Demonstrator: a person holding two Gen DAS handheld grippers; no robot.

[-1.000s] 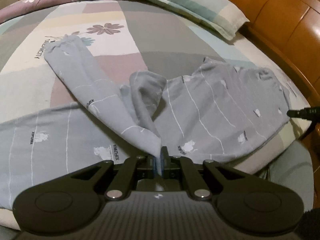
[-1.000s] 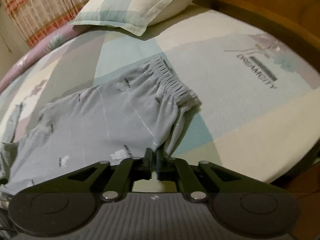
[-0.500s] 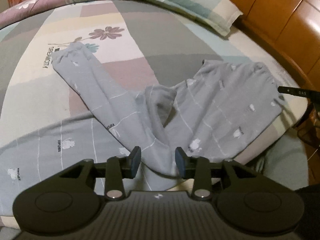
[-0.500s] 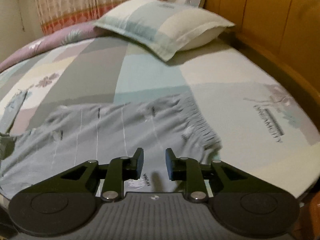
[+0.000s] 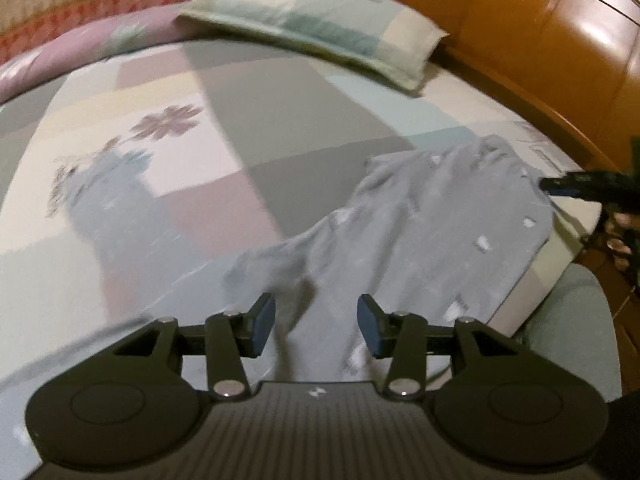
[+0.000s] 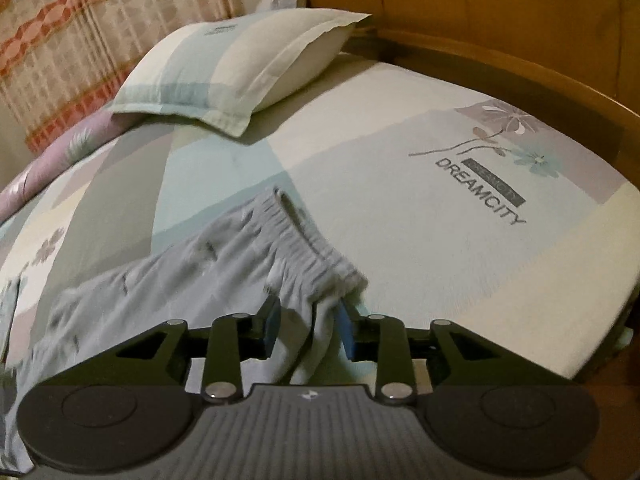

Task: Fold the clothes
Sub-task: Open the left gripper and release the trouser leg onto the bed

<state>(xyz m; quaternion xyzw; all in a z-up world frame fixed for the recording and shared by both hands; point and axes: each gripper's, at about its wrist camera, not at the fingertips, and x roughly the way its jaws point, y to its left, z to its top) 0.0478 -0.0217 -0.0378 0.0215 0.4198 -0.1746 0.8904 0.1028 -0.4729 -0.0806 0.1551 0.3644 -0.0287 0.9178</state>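
The grey trousers (image 5: 424, 224) lay on the bed (image 5: 304, 120), long axis running from the waistband (image 6: 308, 248) at right to a leg at upper left. Only the right wrist view showed the waistband's gathers. Left hand-held gripper (image 5: 316, 326) and right hand-held gripper (image 6: 308, 326) were both opening, with cloth lying loose between their pads.

Ahead of the left hand-held gripper lies a bed sheet (image 5: 248, 132) in pale blocks of grey, cream, mauve and blue — a printed flower (image 5: 168, 120) sits ahead to its left. A patchwork pillow (image 6: 240, 68) rests far ahead of the right hand-held gripper, a patterned curtain (image 6: 80, 40) beyond it. The wooden headboard (image 5: 540, 52) curves along the right — the words DREAMCITY (image 6: 480, 190) are printed on the sheet near it.
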